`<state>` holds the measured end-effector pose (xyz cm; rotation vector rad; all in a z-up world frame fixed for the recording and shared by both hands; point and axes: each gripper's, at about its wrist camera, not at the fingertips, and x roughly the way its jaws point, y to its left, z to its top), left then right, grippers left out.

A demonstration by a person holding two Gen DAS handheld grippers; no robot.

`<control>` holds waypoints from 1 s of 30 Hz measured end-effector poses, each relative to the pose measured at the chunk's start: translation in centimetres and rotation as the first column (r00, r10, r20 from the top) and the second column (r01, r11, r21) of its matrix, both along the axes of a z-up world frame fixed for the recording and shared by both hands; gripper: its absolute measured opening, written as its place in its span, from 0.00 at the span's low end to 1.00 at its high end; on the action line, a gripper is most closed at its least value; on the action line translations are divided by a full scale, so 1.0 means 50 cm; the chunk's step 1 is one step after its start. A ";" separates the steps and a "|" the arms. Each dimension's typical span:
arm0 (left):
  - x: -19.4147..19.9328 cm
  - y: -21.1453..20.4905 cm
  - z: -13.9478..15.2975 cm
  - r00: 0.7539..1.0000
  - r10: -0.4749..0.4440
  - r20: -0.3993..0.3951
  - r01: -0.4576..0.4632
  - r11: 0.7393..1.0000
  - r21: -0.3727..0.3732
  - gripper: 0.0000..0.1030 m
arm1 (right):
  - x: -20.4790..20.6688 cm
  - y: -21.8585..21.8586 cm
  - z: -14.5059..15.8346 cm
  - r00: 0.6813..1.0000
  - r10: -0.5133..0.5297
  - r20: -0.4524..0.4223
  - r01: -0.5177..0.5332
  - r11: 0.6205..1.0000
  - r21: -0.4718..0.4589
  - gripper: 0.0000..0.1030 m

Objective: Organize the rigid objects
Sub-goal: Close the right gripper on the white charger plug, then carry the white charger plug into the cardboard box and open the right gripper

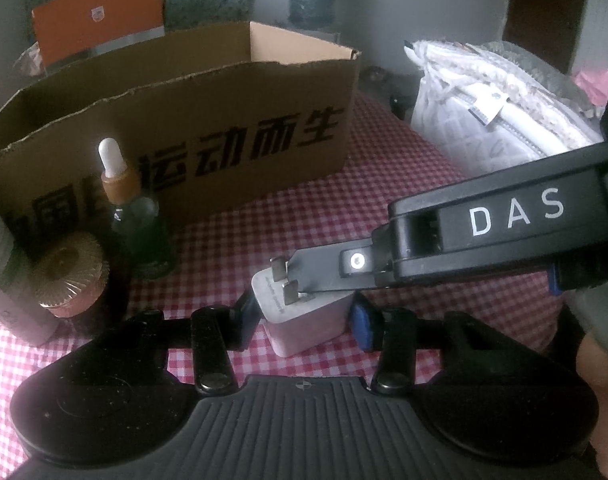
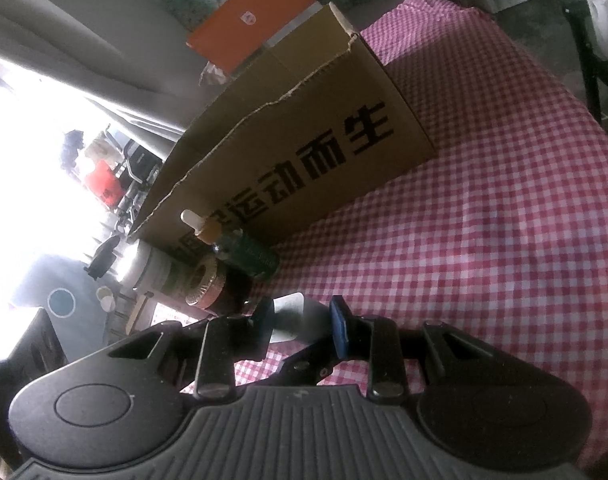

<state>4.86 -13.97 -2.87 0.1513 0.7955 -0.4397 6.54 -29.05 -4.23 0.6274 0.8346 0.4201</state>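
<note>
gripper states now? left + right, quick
Left gripper: jaws on either side of the white charger plug; grip contact unclear.
Right gripper: shut on the same plug, near its pronged end.

1. My tabletop (image 1: 383, 184) wears a red-and-white checked cloth.
2. An open cardboard box (image 1: 208, 120) with black printed characters stands on it.
3. In front of the box stand a dropper bottle (image 1: 134, 208) and a ribbed-lid jar (image 1: 70, 280), close together.
4. A white charger plug (image 1: 304, 320) sits on the cloth, prongs up.
5. A white quilted bag (image 1: 483, 120) lies at the far right.
</note>
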 end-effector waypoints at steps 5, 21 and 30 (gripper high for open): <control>-0.016 0.000 0.034 0.999 0.001 0.047 0.000 1.000 -0.021 0.44 | -0.018 -0.002 0.038 0.999 -0.006 0.046 0.007 1.000 -0.015 0.32; 0.050 0.024 0.239 0.971 0.102 0.214 -0.074 0.988 -0.137 0.44 | 0.040 0.011 0.267 0.941 0.080 0.328 -0.068 0.997 -0.046 0.32; 0.227 0.003 0.235 0.984 0.154 0.084 -0.144 0.982 -0.121 0.44 | 0.242 0.008 0.288 0.960 0.132 0.245 -0.110 0.989 -0.103 0.32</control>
